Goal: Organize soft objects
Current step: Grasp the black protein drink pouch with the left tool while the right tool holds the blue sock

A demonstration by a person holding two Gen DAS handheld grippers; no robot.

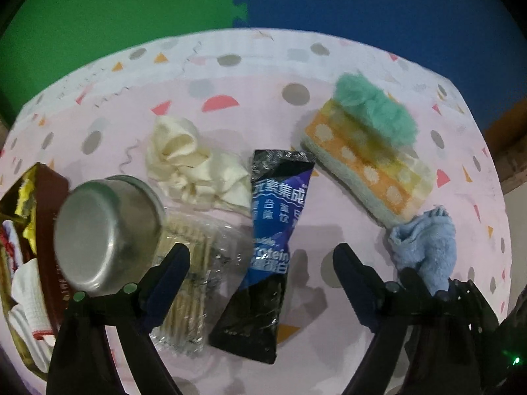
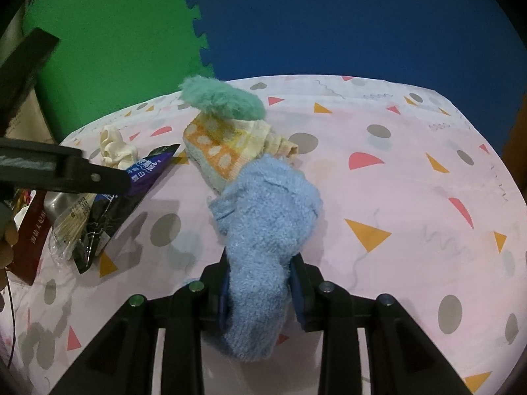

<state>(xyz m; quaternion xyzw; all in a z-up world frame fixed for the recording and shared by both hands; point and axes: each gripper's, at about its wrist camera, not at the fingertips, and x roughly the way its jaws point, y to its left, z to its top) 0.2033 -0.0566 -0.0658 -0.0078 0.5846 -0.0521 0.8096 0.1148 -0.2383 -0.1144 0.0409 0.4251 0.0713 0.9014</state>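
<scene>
Right tongs (image 2: 260, 291): pointing steeply down, clamping a blue sock (image 2: 263, 230) that is draping onto the bench (image 2: 411, 197).
Left tongs (image 1: 262, 263): standing wide, tilting down over a black-blue packet (image 1: 266, 247), gripping nothing.
Towel (image 1: 365, 161): lying beyond the sock.

Left tongs (image 1: 262, 256) gape wide; right tongs (image 2: 260, 283) are clamped shut.

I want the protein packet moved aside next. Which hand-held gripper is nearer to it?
Left. The left hand-held gripper hangs open right over the protein packet; the right hand-held gripper is off to its side, shut on the blue sock.
</scene>
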